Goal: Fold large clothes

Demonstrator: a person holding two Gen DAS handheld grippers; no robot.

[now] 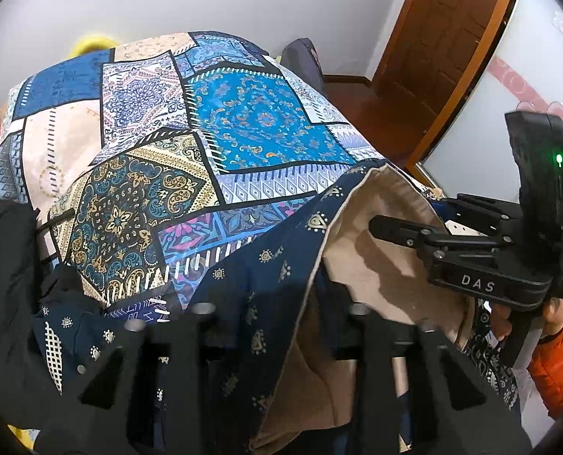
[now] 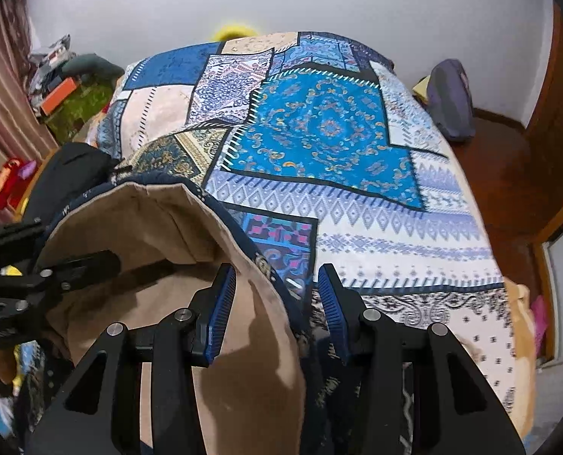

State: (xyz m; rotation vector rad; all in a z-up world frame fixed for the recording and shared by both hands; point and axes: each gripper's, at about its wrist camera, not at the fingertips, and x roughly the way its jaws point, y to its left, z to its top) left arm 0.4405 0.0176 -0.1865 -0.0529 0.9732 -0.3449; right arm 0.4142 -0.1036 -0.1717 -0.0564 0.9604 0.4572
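Observation:
A large navy garment with small gold motifs (image 1: 266, 265) and a tan lining (image 1: 376, 250) hangs bunched above the patchwork bedspread (image 1: 243, 125). In the left wrist view my left gripper (image 1: 281, 314) has the cloth draped over its jaws, and the fingertips are hidden. The right gripper (image 1: 395, 227) reaches in from the right against the tan lining. In the right wrist view my right gripper (image 2: 276, 311) is open, its blue pads (image 2: 221, 314) apart, with a fold of the garment (image 2: 243, 341) lying between them. The left gripper (image 2: 54, 273) shows at the left edge.
A black jacket (image 2: 69, 174) lies at the bed's left side. A grey bag (image 2: 450, 98) sits on the wooden floor by the far right corner. Clutter and an orange box (image 2: 58, 94) stand at the left wall. A wooden door (image 1: 444, 38) is at the right.

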